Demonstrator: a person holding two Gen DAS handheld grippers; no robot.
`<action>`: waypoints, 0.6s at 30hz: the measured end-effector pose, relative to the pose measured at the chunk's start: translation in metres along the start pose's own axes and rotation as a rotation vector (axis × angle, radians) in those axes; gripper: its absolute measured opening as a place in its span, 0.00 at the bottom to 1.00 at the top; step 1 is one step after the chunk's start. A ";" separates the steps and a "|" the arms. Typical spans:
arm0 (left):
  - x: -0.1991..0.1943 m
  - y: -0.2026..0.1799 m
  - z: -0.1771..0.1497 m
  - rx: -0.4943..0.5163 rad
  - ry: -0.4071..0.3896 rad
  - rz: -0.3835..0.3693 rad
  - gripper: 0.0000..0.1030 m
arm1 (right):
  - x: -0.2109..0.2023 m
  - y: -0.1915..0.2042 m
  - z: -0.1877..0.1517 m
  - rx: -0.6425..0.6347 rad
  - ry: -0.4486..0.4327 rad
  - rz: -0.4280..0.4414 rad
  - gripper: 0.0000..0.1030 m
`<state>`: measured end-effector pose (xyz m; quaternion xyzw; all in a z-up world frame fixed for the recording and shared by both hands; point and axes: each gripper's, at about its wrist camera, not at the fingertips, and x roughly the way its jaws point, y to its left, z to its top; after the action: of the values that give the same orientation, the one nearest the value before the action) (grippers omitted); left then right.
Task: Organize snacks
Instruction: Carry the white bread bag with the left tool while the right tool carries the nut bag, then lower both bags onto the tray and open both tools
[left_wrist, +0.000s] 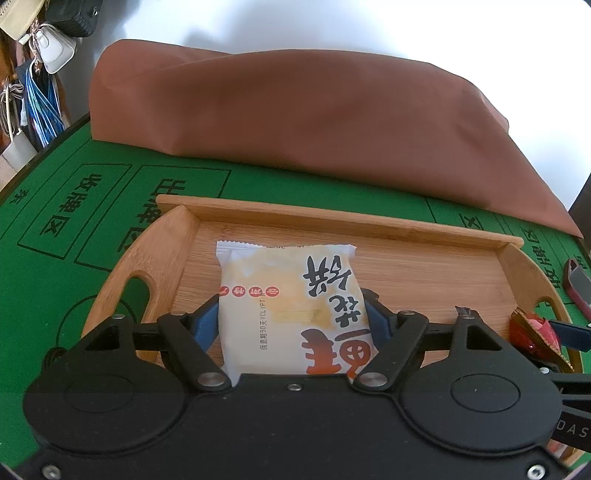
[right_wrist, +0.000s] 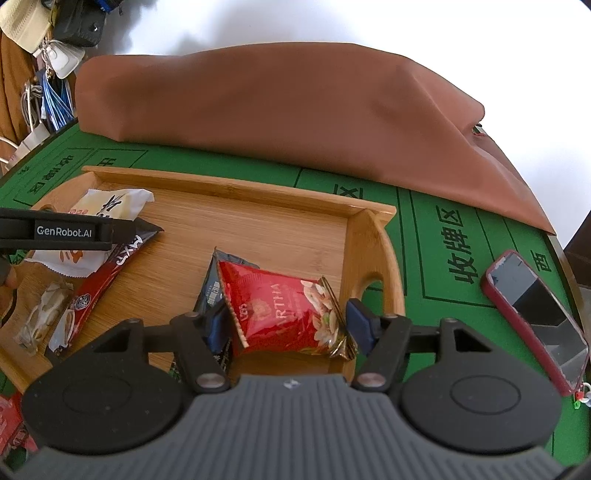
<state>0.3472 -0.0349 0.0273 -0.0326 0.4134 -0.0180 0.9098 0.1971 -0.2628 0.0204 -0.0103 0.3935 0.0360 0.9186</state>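
We see a wooden tray (left_wrist: 369, 221) standing on a green surface (left_wrist: 44, 280), and the snacks lie inside it. Our left tool (left_wrist: 290, 314) has its blue pads on both sides of a white cake packet (left_wrist: 284, 306), which lies flat on the tray floor toward the left part of the tray; the pads stand just beside the packet edges, and we cannot tell if they press it or only touch it. Our right tool (right_wrist: 286, 325) is spread around a red nut packet (right_wrist: 284, 314), which lies near the right handle of the tray; its right pad stands a little apart from the packet, and the left pad is close to it, over a dark blue packet (right_wrist: 212, 291) lying under the red one. A long red stick packet (right_wrist: 99, 280) and a small clear candy (right_wrist: 40, 314) lie between the two tools. A phone in a red case (right_wrist: 535, 317) lies on the surface right of the tray, and a brown cloth (left_wrist: 295, 122) covers something behind it.
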 end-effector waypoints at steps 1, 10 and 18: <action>0.000 0.000 0.000 -0.002 0.004 0.002 0.74 | 0.000 0.000 0.000 0.003 -0.001 0.002 0.72; -0.024 0.007 0.004 -0.020 -0.024 -0.002 0.83 | -0.011 0.002 -0.002 -0.012 -0.023 0.012 0.84; -0.065 0.014 0.000 0.009 -0.092 0.004 0.85 | -0.036 0.006 -0.008 -0.019 -0.074 0.026 0.89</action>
<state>0.3041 -0.0172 0.0754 -0.0285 0.3712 -0.0163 0.9280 0.1663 -0.2588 0.0408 -0.0128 0.3591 0.0520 0.9317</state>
